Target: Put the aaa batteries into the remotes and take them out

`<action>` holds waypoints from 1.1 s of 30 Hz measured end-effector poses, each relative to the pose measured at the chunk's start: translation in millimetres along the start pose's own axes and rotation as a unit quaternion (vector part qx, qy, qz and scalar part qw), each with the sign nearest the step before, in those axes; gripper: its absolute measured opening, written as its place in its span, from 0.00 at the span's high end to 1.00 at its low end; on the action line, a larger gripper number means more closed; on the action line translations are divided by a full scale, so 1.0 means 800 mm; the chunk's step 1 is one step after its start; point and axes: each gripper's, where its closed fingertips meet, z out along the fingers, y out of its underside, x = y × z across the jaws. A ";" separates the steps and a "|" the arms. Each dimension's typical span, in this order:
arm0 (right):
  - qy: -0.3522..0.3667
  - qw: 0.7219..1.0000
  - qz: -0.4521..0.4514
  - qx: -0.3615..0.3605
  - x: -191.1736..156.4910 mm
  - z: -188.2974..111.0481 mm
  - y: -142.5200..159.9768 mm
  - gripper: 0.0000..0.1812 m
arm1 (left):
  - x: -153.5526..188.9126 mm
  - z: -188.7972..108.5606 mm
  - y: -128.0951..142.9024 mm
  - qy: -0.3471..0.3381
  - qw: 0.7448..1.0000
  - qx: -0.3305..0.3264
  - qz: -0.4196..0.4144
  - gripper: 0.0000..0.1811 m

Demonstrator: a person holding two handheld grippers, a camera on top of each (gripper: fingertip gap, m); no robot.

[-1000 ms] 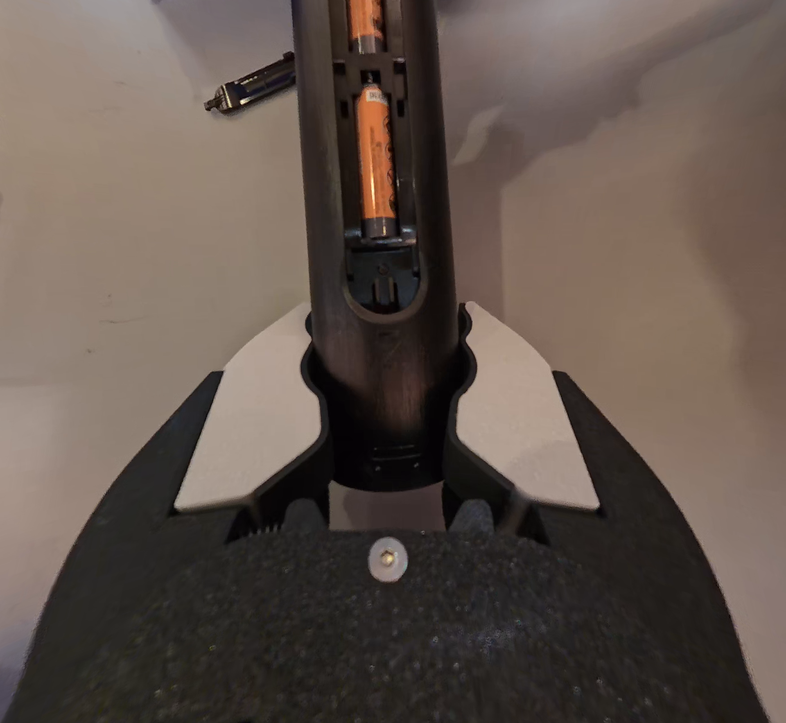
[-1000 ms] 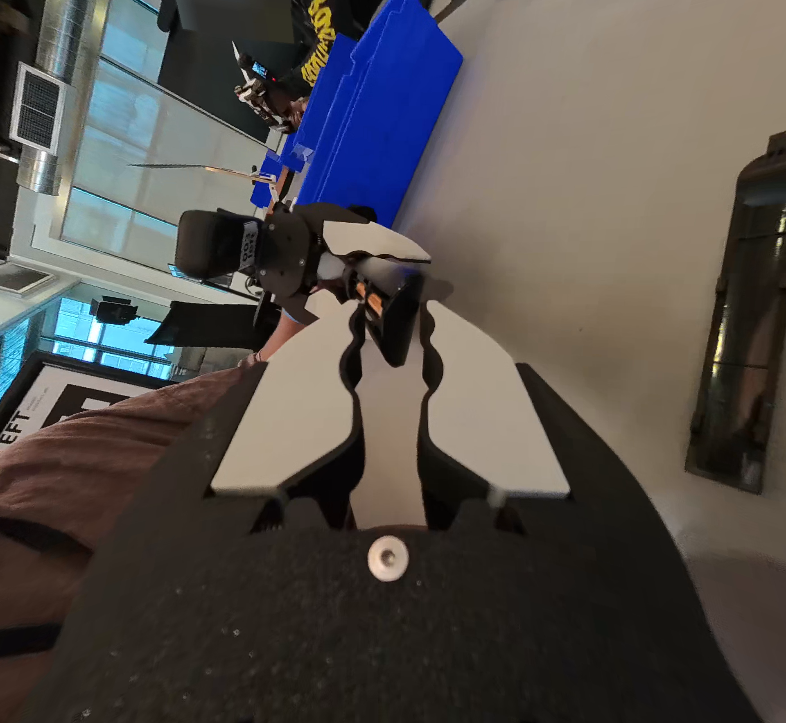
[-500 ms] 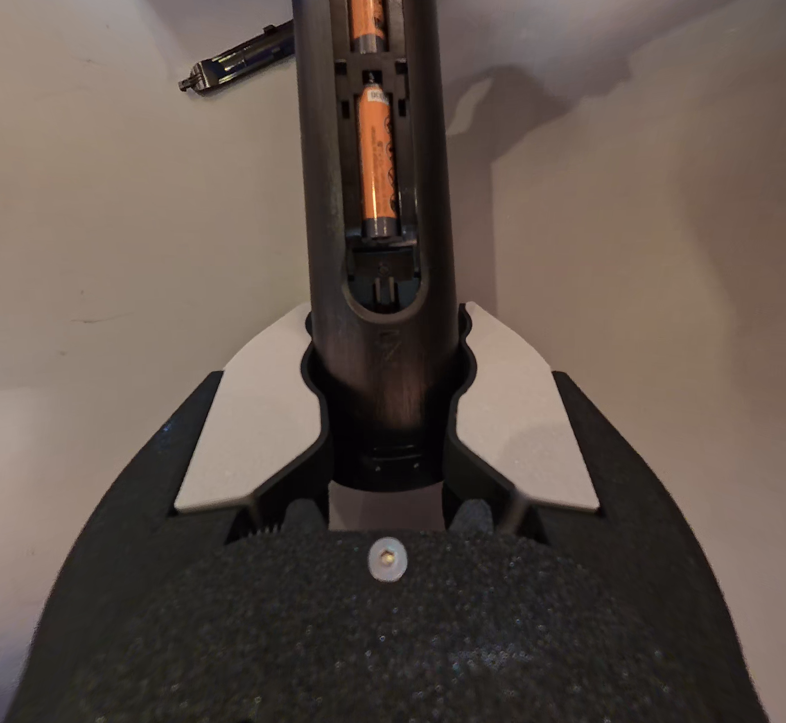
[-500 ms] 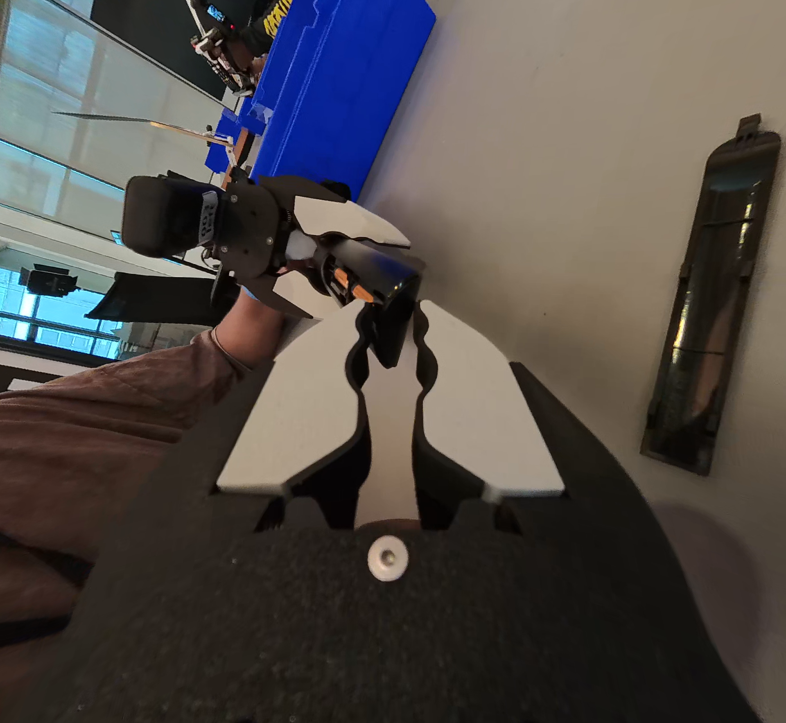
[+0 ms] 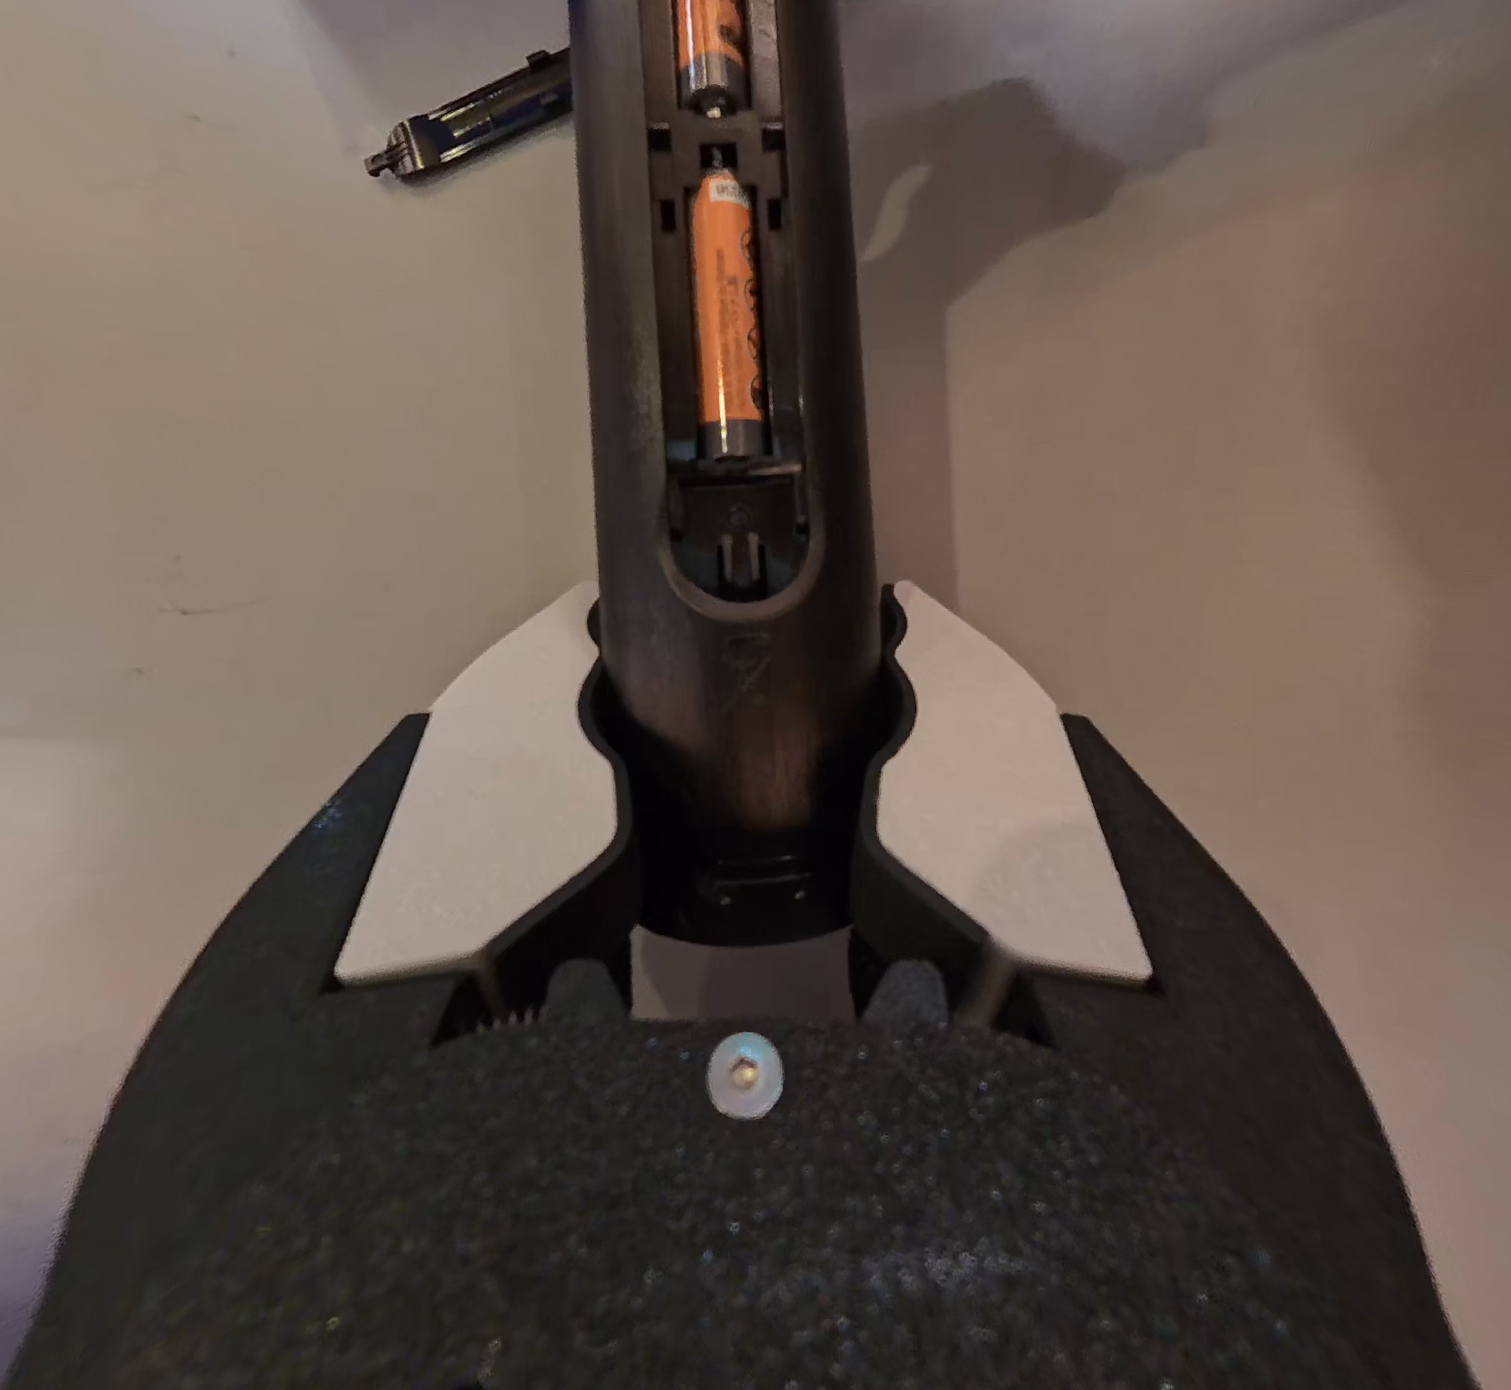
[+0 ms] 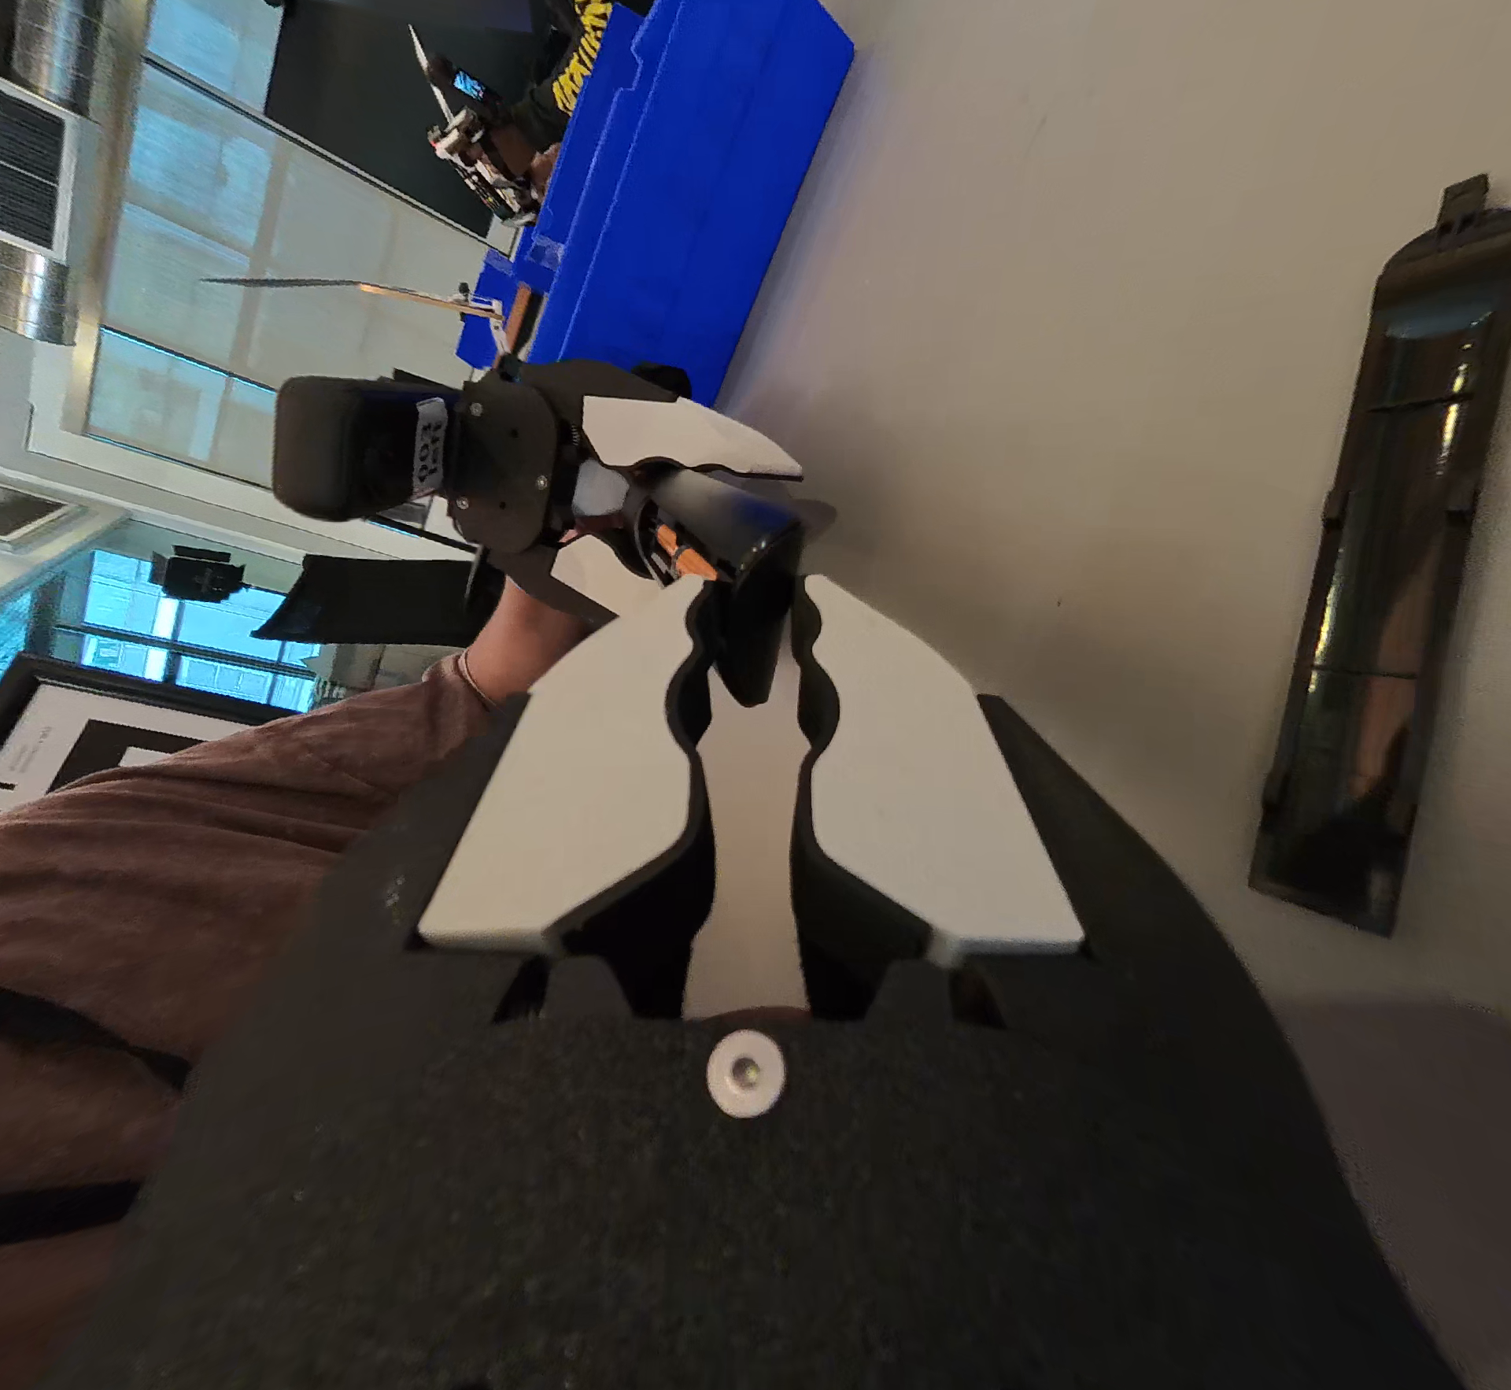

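Our left tool (image 5: 740,705) pinched the dark remote (image 5: 719,337) by its near end at centre frame, compartment open, two orange batteries (image 5: 730,320) seated end to end. Our right tool (image 6: 748,664), fingers spread and empty, sat just beside the remote's far tip. We judged the upper battery best levered out with one fingertip while the left held firm. On the bench (image 6: 1104,206) the loose battery cover (image 6: 1382,566) lay at right, blue bins (image 6: 703,149) upper centre; neither blocked us.

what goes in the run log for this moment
left claw: shut on remote | batteries: two seated | cover: off, on table | right claw: open, empty
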 end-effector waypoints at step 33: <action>0.013 0.999 0.027 -0.014 0.013 -0.002 0.014 0.91 | 0.002 0.005 0.002 -0.006 1.000 -0.012 0.009 0.66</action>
